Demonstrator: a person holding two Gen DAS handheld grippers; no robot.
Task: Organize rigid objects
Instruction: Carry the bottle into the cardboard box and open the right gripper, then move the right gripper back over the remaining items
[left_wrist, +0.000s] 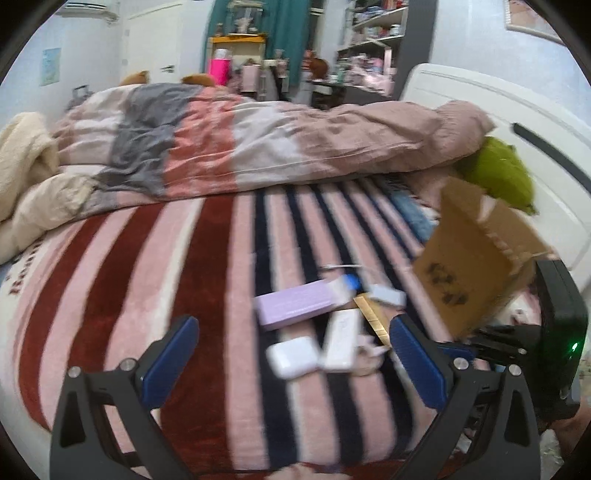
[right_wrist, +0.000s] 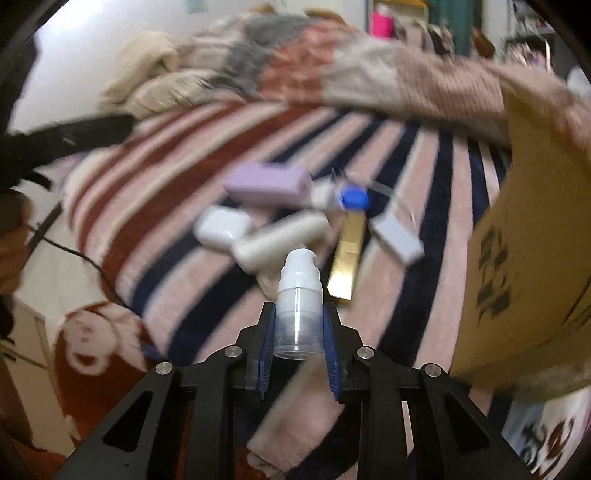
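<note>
Gripping a clear pump bottle (right_wrist: 298, 302) in my right claw (right_wrist: 298, 325), left claw (left_wrist: 291, 354) spread, I see striped bed (left_wrist: 147, 266), rumpled duvet (left_wrist: 236, 147), cluttered shelves (left_wrist: 373, 33).

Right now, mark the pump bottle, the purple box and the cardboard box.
pump bottle (right_wrist: 298, 314): right wrist view, clear body between the fingers.
purple box (right_wrist: 266, 189): right wrist view, top face.
cardboard box (left_wrist: 476, 280): left wrist view, printed side wall.

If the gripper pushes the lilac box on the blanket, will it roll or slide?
The lilac box looks flat-sided, so it probably slides, not rolls. The plush striped blanket may drag on it. It seems rigid and likely light.
</note>
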